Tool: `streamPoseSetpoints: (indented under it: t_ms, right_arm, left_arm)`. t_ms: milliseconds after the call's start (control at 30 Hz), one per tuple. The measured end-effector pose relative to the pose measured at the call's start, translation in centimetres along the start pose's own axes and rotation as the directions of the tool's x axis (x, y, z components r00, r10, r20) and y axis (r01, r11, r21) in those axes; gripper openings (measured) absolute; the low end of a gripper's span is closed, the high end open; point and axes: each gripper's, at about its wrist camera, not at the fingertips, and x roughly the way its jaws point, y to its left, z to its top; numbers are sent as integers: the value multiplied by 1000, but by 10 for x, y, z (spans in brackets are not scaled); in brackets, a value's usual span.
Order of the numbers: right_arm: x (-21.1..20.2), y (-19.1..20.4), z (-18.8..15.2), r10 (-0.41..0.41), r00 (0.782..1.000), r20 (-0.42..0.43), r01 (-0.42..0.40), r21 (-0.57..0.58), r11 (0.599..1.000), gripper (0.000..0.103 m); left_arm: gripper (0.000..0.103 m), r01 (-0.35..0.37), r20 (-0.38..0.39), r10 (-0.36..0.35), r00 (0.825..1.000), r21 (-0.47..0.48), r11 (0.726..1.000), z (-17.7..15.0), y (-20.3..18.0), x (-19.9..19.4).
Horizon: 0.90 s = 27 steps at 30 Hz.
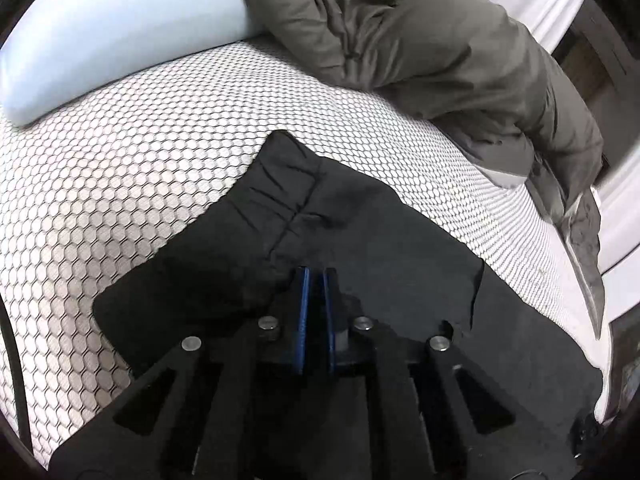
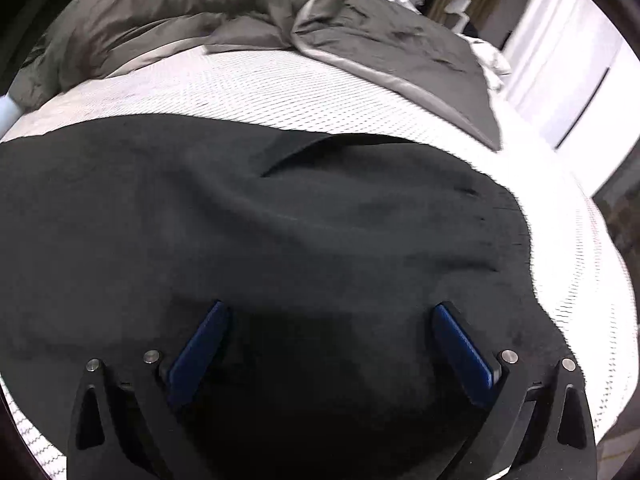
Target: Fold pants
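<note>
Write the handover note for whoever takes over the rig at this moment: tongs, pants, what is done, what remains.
Left tongs: shut on a fold of the black fabric pants, near the gathered waistband.
Right tongs: open, low over the pants, gripping nothing.
Pants lie spread on the white hexagon-patterned mattress; the grey rumpled duvet is piled behind.
Done: one grip taken. No finished fold visible.
Left: close the right tongs on fabric, then fold.

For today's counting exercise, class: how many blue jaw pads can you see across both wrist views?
4. Two sit close together on the left gripper, over the black pants. Two stand wide apart on the right gripper, either side of the pants. None seem hidden.
</note>
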Motion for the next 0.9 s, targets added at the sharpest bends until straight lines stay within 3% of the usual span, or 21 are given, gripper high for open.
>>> streamPoseSetpoints:
  t_ms: [67, 133, 167, 200, 233, 300, 367, 433, 500, 567, 633, 667, 700, 767, 800, 900]
  right_arm:
    - [-1, 1, 2, 23, 1000, 8, -23, -7, 1000, 102]
    - [-7, 6, 4, 48, 999, 24, -48, -15, 999, 102]
    - [-10, 10, 5, 64, 997, 35, -63, -21, 998, 102]
    - [-12, 13, 7, 77, 996, 43, -76, -28, 997, 102]
    - [-14, 18, 9, 92, 994, 51, -90, -40, 995, 102]
    - [-14, 26, 8, 111, 993, 50, -108, -63, 992, 102]
    - [-9, 32, 4, 123, 992, 22, -120, -100, 988, 102]
    - [-5, 30, -1, 116, 993, -1, -116, -107, 988, 102]
    - [-5, 19, -2, 71, 997, -8, -72, -87, 994, 102]
    - [-4, 7, -5, 26, 1000, -12, -27, -63, 998, 102]
    - [-5, -3, -8, 41, 999, -15, -41, -37, 998, 102]
    - [-7, -4, -8, 46, 999, -9, -46, -33, 998, 102]
    - [-10, -2, -8, 44, 999, -7, -44, -36, 998, 102]
    - [-26, 14, -7, 116, 993, 22, -114, -66, 991, 102]
    - [-34, 24, -7, 161, 986, 45, -156, -93, 983, 102]
    - [-60, 72, -8, 280, 955, 95, -256, -212, 943, 102]
  left_arm:
    - [8, 14, 2, -14, 1000, 55, 998, -1, -19, -8]
    - [10, 90, -6, -90, 996, 158, 983, -1, -57, -13]
    - [17, 94, -14, -93, 996, 215, 972, 0, -76, -11]
    - [29, 86, -31, -80, 996, 290, 953, 3, -98, -2]
    - [35, 73, -50, -60, 997, 342, 937, 1, -117, 7]
    - [36, -7, -104, 54, 993, 410, 912, 4, -133, 37]
    - [36, -38, -129, 95, 987, 388, 921, 9, -129, 56]
    - [36, -64, -103, 99, 990, 301, 952, 17, -110, 52]
    - [37, -115, -63, 136, 989, 255, 960, 17, -99, 34]
    - [37, -67, -84, 94, 992, 272, 960, 6, -104, 16]
    - [40, 2, -85, 28, 996, 332, 943, -15, -122, -14]
    - [51, 22, -67, 2, 998, 356, 934, -26, -130, -27]
    - [71, 47, -47, -31, 998, 380, 924, -43, -141, -45]
    - [96, 106, -15, -109, 994, 408, 907, -78, -165, -72]
    - [102, 153, -25, -158, 987, 445, 883, -100, -185, -82]
    - [102, 224, -63, -225, 972, 530, 818, -151, -235, -92]
